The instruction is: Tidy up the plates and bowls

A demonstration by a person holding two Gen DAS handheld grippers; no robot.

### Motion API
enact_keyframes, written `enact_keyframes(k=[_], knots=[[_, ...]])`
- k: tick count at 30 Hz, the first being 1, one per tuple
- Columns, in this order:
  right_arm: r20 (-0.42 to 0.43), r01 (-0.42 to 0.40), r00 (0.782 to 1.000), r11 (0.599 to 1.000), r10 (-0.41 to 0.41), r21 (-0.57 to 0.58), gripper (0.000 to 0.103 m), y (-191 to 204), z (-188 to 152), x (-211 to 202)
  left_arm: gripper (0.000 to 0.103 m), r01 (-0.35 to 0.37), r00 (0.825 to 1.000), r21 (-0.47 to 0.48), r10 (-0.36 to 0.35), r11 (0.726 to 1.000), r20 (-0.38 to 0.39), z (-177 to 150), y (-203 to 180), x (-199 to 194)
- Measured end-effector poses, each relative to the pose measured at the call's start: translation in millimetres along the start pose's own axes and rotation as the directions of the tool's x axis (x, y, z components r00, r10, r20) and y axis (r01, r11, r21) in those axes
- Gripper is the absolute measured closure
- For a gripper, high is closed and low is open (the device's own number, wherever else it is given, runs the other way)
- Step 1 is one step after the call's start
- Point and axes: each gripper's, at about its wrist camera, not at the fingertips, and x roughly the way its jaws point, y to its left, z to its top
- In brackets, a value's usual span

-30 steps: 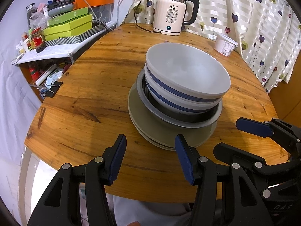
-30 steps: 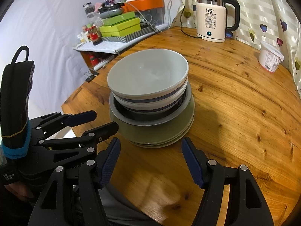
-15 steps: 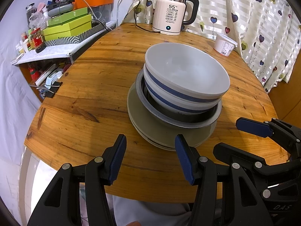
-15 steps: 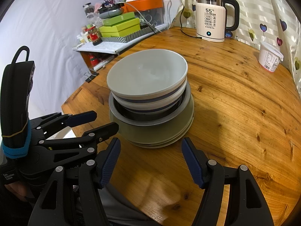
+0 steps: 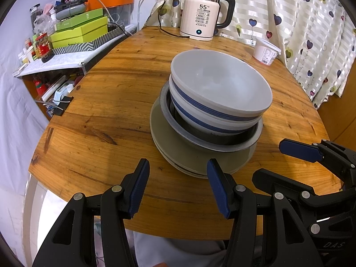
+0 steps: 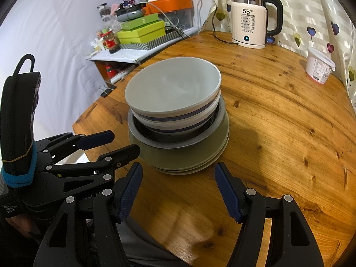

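A stack stands on the round wooden table. On top are white bowls with blue stripes, nested in a dark bowl with a grey rim, on grey-green plates. The stack also shows in the right wrist view. My left gripper is open and empty, just short of the plates' near edge. My right gripper is open and empty, also just short of the plates. Each gripper shows in the other's view, the right one and the left one.
A white electric kettle and a white tub stand at the far side of the table by the curtain. A cluttered shelf with green boxes is to the left. The table's near edge is under my grippers.
The stack looks slightly nearer and shifted a little left in both views. Both grippers stay open and empty.
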Motion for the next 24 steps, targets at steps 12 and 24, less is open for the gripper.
enact_keyframes(k=[12, 24], knots=[[-0.001, -0.001, 1.000, 1.000, 0.001, 0.004, 0.035, -2.5, -0.8, 0.8, 0.048, -0.003, 1.000, 0.006, 0.003, 1.000, -0.007, 1.4, -0.5, 2.1], [-0.001, -0.003, 1.000, 1.000, 0.003, 0.004, 0.035, -2.6, -0.6, 0.4, 0.048, -0.001, 1.000, 0.003, 0.001, 1.000, -0.007, 1.9, -0.4, 1.9]])
